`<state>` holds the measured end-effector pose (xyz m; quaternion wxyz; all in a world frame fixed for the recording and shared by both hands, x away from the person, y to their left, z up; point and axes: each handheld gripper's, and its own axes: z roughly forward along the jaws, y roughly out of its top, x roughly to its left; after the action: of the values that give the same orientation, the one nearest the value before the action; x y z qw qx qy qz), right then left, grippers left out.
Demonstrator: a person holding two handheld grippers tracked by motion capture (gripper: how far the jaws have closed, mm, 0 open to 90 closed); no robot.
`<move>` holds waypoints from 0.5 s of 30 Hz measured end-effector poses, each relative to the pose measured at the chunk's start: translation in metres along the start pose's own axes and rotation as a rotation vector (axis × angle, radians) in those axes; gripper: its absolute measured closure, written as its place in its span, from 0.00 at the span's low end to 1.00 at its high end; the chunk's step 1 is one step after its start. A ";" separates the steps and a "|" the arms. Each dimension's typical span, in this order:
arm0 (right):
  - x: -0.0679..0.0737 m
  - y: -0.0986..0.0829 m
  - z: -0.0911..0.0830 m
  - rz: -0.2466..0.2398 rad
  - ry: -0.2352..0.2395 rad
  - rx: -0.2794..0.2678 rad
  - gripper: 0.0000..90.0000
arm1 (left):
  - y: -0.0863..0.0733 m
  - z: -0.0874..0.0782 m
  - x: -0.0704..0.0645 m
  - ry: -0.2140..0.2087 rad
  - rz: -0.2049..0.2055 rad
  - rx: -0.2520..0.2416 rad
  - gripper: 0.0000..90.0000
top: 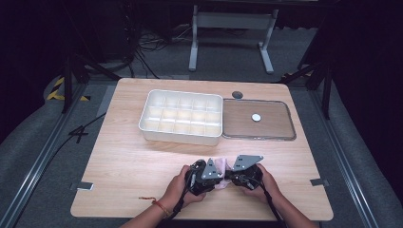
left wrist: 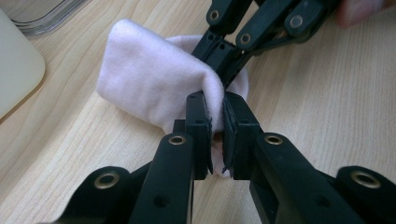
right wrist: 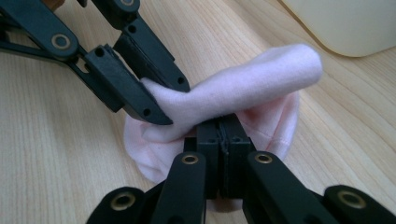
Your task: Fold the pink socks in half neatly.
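Left gripper view: soft pink cloth point(left wrist: 154, 84), folded.

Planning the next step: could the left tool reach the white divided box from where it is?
Probably yes: only bare table lies between the left tool and the white divided box, though it is clamped on the pink cloth.

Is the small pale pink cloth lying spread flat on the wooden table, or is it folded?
Folded: the small pale pink cloth is doubled over into a thick roll, pinched by the left gripper and right gripper.

Light wooden table point(top: 123, 156), white compartment box point(top: 182, 117), clear lid point(top: 259, 120), pink cloth point(top: 220, 167) near front edge
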<state>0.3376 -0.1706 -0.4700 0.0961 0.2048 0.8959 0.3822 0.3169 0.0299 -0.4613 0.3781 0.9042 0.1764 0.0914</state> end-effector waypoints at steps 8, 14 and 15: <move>-0.010 0.007 -0.036 0.030 -0.057 -0.109 0.92 | 0.005 0.006 -0.004 0.016 0.021 0.033 0.91; -0.005 0.021 -0.043 0.015 -0.069 -0.179 0.92 | 0.008 0.006 -0.004 -0.005 0.016 0.062 0.90; -0.005 0.021 -0.040 0.013 -0.063 -0.175 0.92 | 0.008 0.006 -0.003 -0.007 0.018 0.061 0.90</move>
<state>0.3348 -0.1852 -0.4267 0.1394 0.2134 0.8542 0.4531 0.3180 0.0194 -0.4603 0.3503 0.9171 0.1694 0.0862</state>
